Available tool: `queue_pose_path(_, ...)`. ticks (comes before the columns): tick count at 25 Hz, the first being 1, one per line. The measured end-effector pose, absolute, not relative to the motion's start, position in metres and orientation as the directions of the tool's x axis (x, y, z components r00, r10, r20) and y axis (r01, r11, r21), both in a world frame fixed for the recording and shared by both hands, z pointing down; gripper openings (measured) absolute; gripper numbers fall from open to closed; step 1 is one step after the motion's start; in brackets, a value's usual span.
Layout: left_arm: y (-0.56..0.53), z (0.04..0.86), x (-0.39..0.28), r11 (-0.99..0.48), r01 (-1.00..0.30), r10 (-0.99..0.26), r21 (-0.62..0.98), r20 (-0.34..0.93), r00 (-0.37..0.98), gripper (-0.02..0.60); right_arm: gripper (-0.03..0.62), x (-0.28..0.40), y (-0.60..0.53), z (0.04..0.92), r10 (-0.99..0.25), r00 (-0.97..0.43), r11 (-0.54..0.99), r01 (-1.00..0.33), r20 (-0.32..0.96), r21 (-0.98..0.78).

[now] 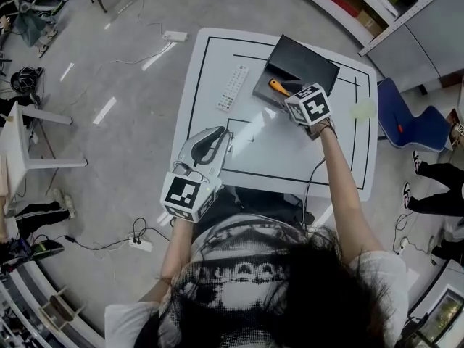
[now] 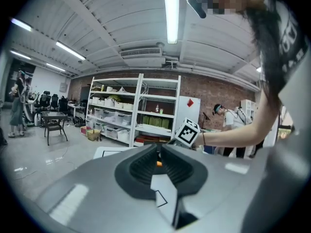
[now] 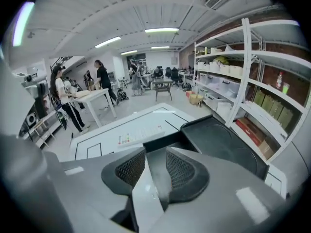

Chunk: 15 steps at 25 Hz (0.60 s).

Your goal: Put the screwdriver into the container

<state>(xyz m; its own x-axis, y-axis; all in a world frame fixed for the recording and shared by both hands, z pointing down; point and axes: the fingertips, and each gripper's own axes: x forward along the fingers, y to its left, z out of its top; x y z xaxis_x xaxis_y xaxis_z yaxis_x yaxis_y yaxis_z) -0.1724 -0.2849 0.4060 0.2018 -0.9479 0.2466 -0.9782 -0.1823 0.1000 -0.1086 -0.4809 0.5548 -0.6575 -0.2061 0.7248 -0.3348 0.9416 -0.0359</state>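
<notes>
Head view: screwdriver (image 1: pixel 278 87) in container (image 1: pixel 300 61); right hand-held gripper (image 3: pixel 154 165) apart, left hand-held gripper (image 1: pixel 218 138) together.

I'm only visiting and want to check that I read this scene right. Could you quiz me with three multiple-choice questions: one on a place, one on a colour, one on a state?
1. Where does the screwdriver lie?
A. inside the black container
B. on the floor
C. on a chair

2. What colour is the screwdriver's handle?
A. blue
B. orange
C. green

3. How do the jaws of the right gripper stand?
A. shut tight together
B. clamped on the screwdriver
C. apart, with nothing between them

Answers:
1 A: the head view shows the screwdriver lying in the open black container at the far side of the table.
2 B: the handle is bright orange against the dark box.
3 C: the right gripper view shows its jaws apart with an empty gap.
</notes>
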Motion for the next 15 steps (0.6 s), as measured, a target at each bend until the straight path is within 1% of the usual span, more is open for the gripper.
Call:
queue_pose_path(4, -0.274, 0.404, -0.176, -0.2, -0.974, -0.945, 0.104, 0.241, 0.22, 0.0, 0.132, -0.115, -0.446, 0.517, -0.224, -0.731, 0.942, -0.332, 0.644, -0.05)
queue_pose_path(9, -0.255, 0.399, -0.184, -0.228, -0.968, -0.94, 0.102, 0.235, 0.246, 0.0, 0.13, -0.12, -0.399, 0.475, -0.254, -0.792, 0.937, -0.345, 0.556, -0.064)
queue_pose_path(15, -0.227, 0.394, -0.193, -0.265, -0.959, -0.933, 0.1, 0.226, 0.281, 0.0, 0.129, -0.12, -0.343, 0.439, -0.314, -0.836, 0.907, -0.405, 0.451, -0.119)
